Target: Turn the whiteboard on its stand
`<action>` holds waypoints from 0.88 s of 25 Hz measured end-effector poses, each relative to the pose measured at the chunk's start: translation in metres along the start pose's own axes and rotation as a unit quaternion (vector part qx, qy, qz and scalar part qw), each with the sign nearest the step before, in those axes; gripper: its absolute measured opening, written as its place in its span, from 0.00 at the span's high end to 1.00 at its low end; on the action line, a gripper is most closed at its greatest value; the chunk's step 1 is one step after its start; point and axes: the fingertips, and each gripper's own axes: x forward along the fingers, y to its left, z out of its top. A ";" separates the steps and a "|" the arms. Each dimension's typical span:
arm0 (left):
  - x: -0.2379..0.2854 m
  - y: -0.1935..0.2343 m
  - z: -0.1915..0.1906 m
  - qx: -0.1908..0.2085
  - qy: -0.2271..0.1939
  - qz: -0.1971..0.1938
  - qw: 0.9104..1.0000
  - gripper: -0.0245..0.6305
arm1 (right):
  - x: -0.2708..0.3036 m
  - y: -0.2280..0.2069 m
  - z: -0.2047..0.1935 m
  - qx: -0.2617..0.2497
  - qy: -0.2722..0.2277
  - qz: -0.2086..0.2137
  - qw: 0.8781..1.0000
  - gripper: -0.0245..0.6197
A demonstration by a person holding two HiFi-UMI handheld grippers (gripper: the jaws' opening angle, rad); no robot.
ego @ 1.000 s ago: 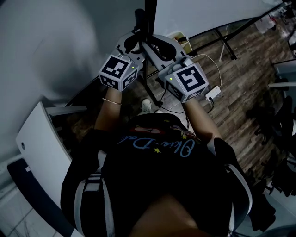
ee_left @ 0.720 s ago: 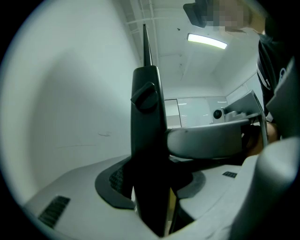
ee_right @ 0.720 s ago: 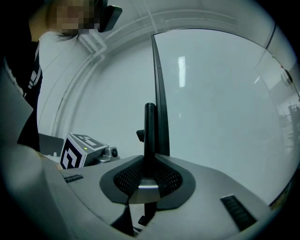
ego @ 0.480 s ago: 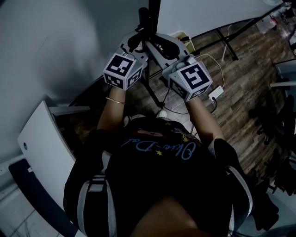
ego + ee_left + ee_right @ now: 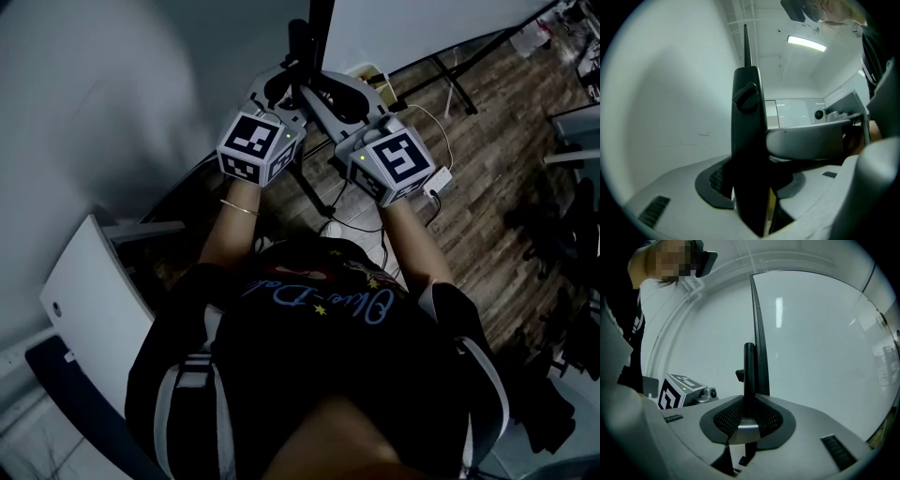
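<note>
1. Whiteboard [image 5: 820,357] rises just ahead, beside its black upright [image 5: 749,140].
2. Left tongs [image 5: 754,187] pinch that upright; right tongs [image 5: 747,418] pinch it too.
3. Probably stiff, light and tippy: grip the frame and turn slowly.

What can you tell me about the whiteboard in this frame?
The whiteboard is a glossy white panel with a thin black frame, upright and seen almost edge-on. Its face looks blank and carries a bright reflection. Its near edge stands beside the black stand post, which bears a small knob. The left gripper and right gripper have their tongs shut on that post, not on the panel.
</note>
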 end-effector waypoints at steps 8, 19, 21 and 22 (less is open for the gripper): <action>-0.015 0.003 0.000 -0.004 0.004 0.010 1.000 0.67 | 0.004 0.016 0.000 -0.004 0.001 0.018 1.000 0.85; -0.043 0.012 -0.003 -0.006 0.005 0.016 1.000 0.67 | 0.015 0.046 0.000 -0.013 0.001 0.034 0.999 0.85; -0.046 0.013 -0.003 -0.007 0.004 0.015 1.000 0.67 | 0.016 0.049 -0.001 -0.013 0.001 0.033 0.999 0.85; -0.048 0.014 -0.004 -0.008 0.005 0.015 1.000 0.67 | 0.017 0.051 -0.001 -0.012 0.002 0.033 0.999 0.85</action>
